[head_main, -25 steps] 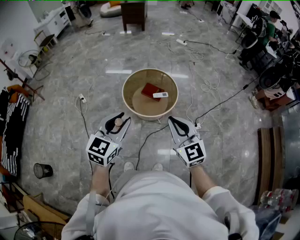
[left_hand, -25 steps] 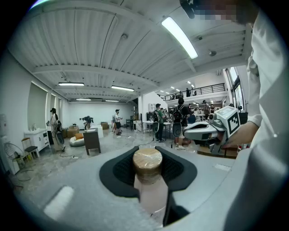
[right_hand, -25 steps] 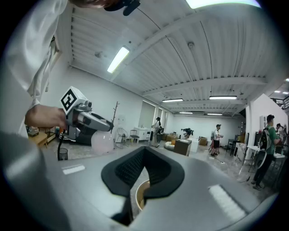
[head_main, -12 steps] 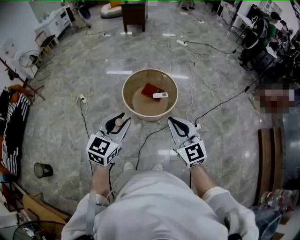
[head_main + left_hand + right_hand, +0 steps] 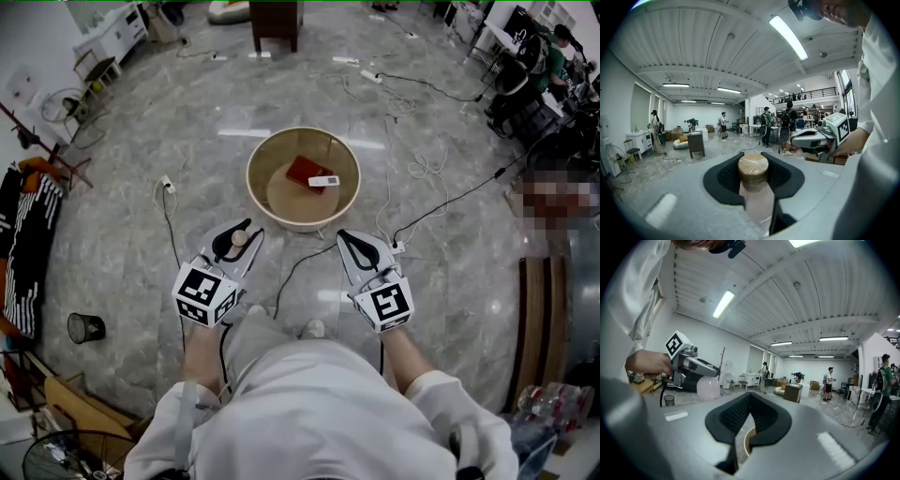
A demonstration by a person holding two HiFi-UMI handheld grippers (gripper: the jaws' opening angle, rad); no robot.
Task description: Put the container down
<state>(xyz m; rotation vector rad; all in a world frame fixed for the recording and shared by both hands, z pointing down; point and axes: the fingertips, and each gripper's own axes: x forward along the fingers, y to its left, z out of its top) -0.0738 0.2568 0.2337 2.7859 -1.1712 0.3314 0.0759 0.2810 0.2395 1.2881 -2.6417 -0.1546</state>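
Basin (image 5: pixel 250 178) shifted up, container (image 5: pixel 754 190) in left tool (image 5: pixel 252 230)

We've got the basin (image 5: pixel 255 192) on the floor (image 5: pixel 169 122) ahead, box (image 5: pixel 302 170) and remote (image 5: pixel 323 180) inside, touching. Container (image 5: pixel 753 173) sits between the left gripper (image 5: pixel 238 236) jaws; right gripper (image 5: pixel 349 241) is to its right, apart.

Likely an open-plan lab: marble floor (image 5: pixel 141 187) strewn with cables (image 5: pixel 427 171), strip-lit ceiling (image 5: pixel 717 47), people (image 5: pixel 789 123) standing about.

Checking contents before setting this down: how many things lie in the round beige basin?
2, both in the basin: a flat red rectangular object toward the far side, a small white bar overlapping its right edge. Anything underneath is hidden.
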